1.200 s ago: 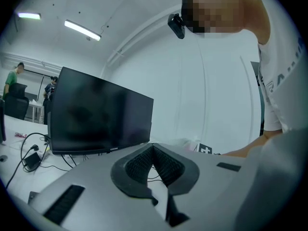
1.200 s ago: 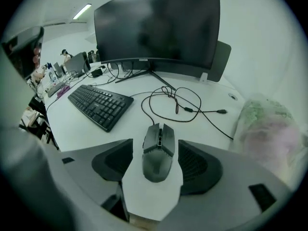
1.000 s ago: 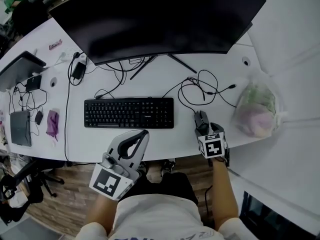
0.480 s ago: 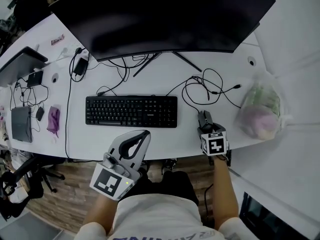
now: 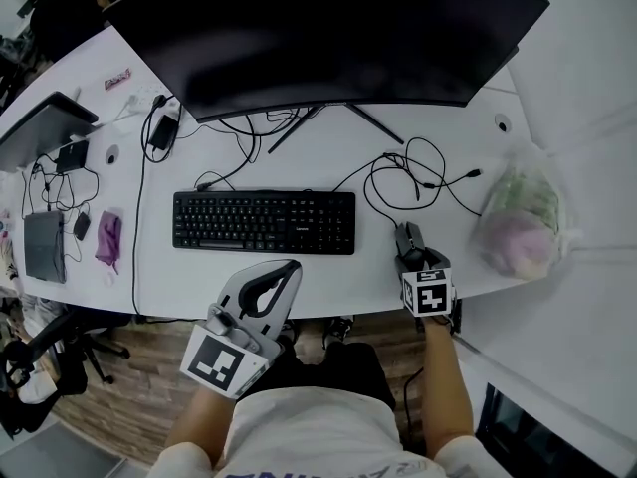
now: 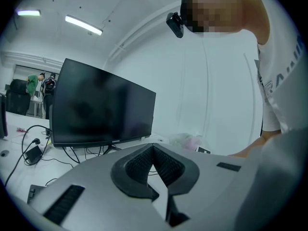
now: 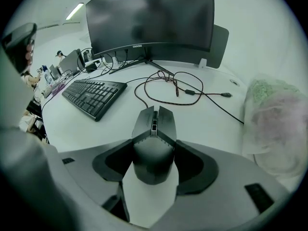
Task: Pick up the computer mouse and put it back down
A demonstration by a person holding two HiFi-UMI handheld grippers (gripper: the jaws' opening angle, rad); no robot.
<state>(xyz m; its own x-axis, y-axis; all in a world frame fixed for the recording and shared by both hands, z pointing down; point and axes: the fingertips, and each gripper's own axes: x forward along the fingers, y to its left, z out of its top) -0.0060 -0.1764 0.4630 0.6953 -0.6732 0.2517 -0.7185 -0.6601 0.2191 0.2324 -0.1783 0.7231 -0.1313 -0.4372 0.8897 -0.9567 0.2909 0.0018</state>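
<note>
The dark grey computer mouse rests on the white desk right of the keyboard, its cable running back toward the monitor. My right gripper comes at it from the desk's near edge. In the right gripper view the mouse fills the gap between the jaws, and both pads press its flanks; its buttons poke out past the fingertips. My left gripper hangs below the desk's front edge over the person's lap. Its jaws meet at the tips and hold nothing.
A black keyboard lies left of the mouse. Behind it stands a wide black monitor on a stand. Tangled cables loop beyond the mouse. A plastic bag sits to its right. A laptop and small devices crowd the far left.
The head view has shifted a little. My right gripper stays closed around the mouse at nearly the same spot by the keyboard. The left gripper has not moved.
</note>
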